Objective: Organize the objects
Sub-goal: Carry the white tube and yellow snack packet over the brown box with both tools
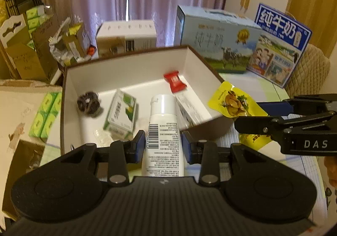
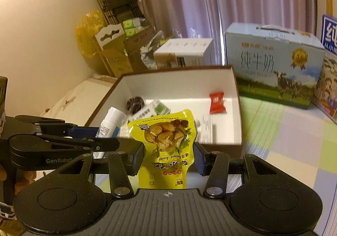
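The left gripper (image 1: 163, 145) is clamped on a white plastic bottle with a barcode and fine print down its label (image 1: 163, 122); both blue pads press its sides low on the body. The bottle's long axis runs straight out along the fingers, cap end leading, and that cap already overhangs the near wall of the open cardboard box with brown outside and white lining (image 1: 126, 80). The right gripper (image 2: 169, 152) is closed on a flat yellow foil snack pouch with a clear window showing nuts (image 2: 166, 137), pinched across its width, its top edge standing up ahead of the jaws and the printed end trailing back toward the palm.

Ahead of both sets of jaws and below them lies the box floor, holding a red wrapped candy (image 1: 175, 81) far right, a green and white small carton (image 1: 122, 114) near the middle, a dark round bundle (image 1: 88, 103) to the left, and a white leaflet-like packet just right of the bottle's cap. The two grippers hang side by side, the left one's load further over the box than the right one's, which sits at about the near rim.

Judging by that, the left hand is nearer a release: the bottle should go forward and down into the bare floor near the front wall, lengthwise as it lies, while the pouch needs carrying further in first
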`<state>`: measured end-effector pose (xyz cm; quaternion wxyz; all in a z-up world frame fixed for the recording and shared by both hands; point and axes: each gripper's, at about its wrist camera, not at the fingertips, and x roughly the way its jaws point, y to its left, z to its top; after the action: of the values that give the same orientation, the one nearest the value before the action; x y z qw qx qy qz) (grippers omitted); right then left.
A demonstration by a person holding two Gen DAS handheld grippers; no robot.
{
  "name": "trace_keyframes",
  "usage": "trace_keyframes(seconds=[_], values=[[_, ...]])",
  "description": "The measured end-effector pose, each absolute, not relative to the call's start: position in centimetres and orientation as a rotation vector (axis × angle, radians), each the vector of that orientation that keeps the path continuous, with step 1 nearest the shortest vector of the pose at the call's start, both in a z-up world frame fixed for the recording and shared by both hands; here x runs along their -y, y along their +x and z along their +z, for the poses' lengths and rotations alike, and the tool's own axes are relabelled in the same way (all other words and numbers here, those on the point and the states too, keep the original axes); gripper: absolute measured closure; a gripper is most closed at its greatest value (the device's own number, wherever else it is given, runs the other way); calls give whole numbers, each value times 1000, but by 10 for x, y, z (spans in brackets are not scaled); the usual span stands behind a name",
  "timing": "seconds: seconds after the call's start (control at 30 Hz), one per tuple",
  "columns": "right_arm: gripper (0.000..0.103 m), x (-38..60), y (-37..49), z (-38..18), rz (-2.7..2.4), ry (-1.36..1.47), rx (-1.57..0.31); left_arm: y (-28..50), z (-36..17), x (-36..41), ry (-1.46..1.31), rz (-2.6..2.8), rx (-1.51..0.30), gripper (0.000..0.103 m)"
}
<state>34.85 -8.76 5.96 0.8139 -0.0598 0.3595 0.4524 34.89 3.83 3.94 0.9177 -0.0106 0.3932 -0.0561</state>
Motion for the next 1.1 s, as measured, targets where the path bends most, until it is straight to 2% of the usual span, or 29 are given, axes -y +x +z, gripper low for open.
trace_keyframes(seconds=[0.6,1.1], values=[[56,31,410,73,940,-151,-719,429,59,-54,-1,-70,-758,70],[56,-1,449,39,891,-205,-784,484,30,-59,-1,-40,-825,70]])
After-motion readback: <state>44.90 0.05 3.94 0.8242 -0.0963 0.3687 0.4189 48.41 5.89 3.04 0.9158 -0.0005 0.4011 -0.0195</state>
